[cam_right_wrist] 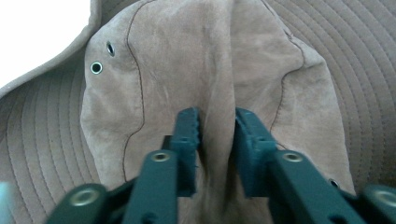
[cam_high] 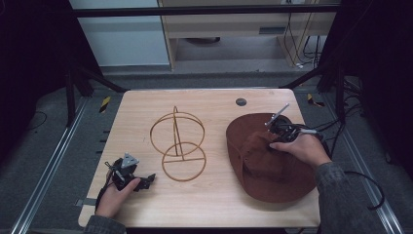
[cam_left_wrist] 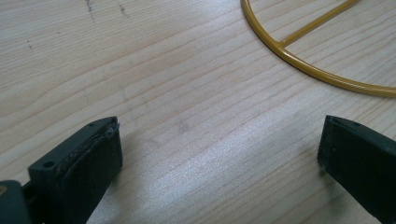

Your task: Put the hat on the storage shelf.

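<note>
Pale wood-grain laminate covers the table (cam_high: 209,200), a rounded-corner slab with fine streaks running along its length and a small dark round disc (cam_high: 240,102) set in near its far edge. At about three o'clock on the top lies the brown hat (cam_high: 272,168), soft and suede-like, its wide floppy brim ringed with rows of concentric stitching and its crown creased into folds. Small metal eyelets (cam_right_wrist: 96,67) dot the crown's side. The right gripper (cam_right_wrist: 217,140) sits on the crown, its two ridged dark jaws drawn close together and pinching a raised fold of the suede between them; the person's right hand (cam_high: 302,148) wraps the tool from behind.

At the middle of the table stands the wire stand (cam_high: 178,144), thin glossy gold rod bent into a flat circular base with a crossbar and upright hoops above it.

At about seven o'clock the left gripper (cam_high: 146,180) rests low over bare wood, its blunt black padded jaws spread wide apart with nothing between them, the stand's gold base ring (cam_left_wrist: 317,72) curving past just beyond.
</note>
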